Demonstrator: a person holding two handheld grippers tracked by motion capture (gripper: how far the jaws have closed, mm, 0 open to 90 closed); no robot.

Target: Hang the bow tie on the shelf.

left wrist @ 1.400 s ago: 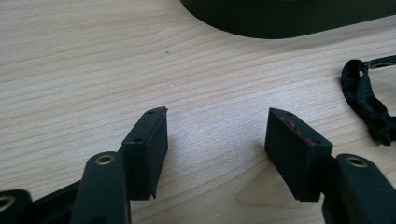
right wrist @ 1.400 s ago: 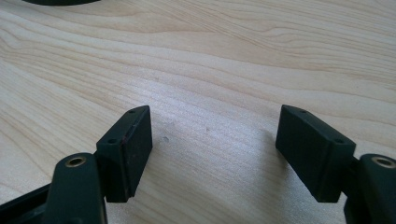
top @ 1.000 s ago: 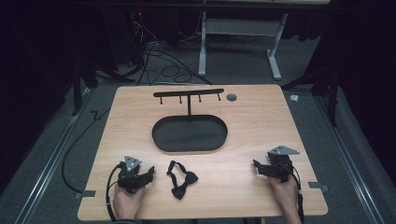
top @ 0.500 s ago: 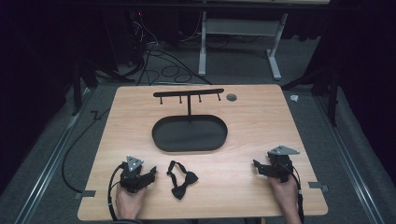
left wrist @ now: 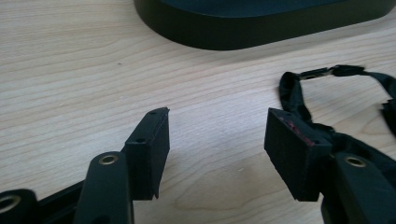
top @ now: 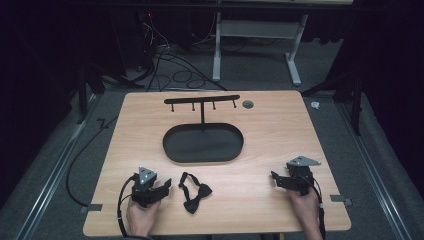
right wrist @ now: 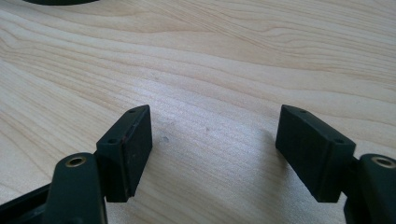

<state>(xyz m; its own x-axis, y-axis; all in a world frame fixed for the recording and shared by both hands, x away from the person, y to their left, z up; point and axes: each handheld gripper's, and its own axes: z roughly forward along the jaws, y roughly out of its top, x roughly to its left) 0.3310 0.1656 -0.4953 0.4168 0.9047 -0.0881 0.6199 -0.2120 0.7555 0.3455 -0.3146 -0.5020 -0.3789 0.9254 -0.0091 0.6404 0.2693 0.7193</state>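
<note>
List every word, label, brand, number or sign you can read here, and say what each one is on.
None: no readable text on the bow tie, the black hook stand, the wooden table, the left hand-held gripper or the right hand-held gripper.

One bow tie (top: 192, 192), one hook stand (top: 203, 137), two grippers (top: 162, 187) (top: 277, 180).

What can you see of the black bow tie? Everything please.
The bow tie is black, fabric by the look, with a thin neck strap looped behind it and joined by a small clasp. It lies flat on the wooden table, near the front edge, just right of the open left tool. Nothing grips it.
</note>
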